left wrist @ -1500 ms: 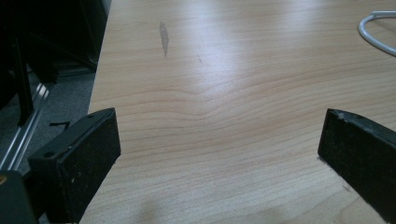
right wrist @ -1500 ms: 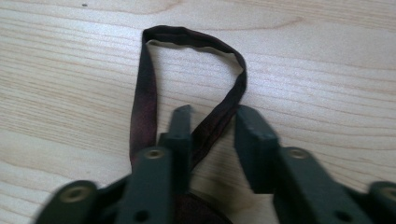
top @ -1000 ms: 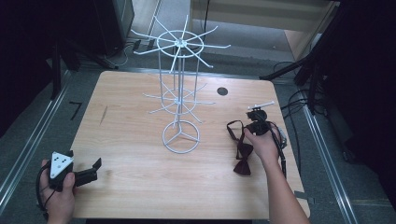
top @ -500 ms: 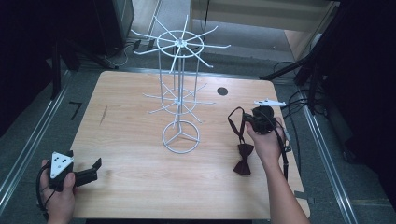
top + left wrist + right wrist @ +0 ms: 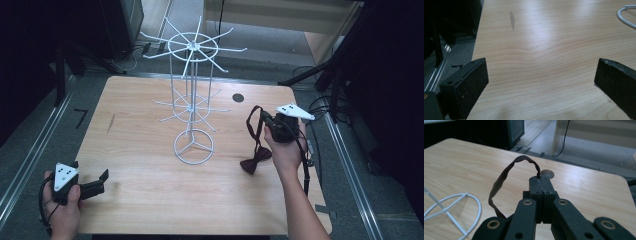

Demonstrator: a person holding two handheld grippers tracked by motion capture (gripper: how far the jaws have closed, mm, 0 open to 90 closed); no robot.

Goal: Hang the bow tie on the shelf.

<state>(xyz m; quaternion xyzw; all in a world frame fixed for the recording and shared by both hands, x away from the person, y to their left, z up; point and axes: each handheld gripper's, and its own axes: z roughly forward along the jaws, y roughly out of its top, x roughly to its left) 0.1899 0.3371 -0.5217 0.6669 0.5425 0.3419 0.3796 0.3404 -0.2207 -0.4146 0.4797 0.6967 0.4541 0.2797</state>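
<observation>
Pale wooden table (image 5: pixel 140 150) in a dim room, dark floor and cables around it. At the centre, a white wire stand (image 5: pixel 192 107) with two tiers of prongs over a base ring (image 5: pixel 193 146); beyond it to the right, a round cable hole (image 5: pixel 238 97).

At the right edge of the table, the right gripper (image 5: pixel 265 119), clamped tight on the strap (image 5: pixel 256 125) of a dark red bow tie (image 5: pixel 255 163). Seen along its own jaws in the right gripper view: right gripper (image 5: pixel 541 181) pressed together with no gap, the strap (image 5: pixel 499 180) pinched at the tips and arching up and round to the left as an open loop.

Changed since a second ago: lifted and drawn back toward the table's right edge, with the grey plate now tipped to the right. Strap pulled up into a standing loop instead of lying slack; the bow itself now dangling at the bottom, low over the wood, touching or not cannot be told. Judged as a finished pick-up, with the loop open and ready to be slipped over a prong. Next, probably, a carry leftward to the stand, well apart for now.

At the near left corner, no change: the left gripper (image 5: pixel 100 182) low over the table, spread wide and holding nothing, bare wood between its jaws in the left gripper view (image 5: pixel 541 82).
</observation>
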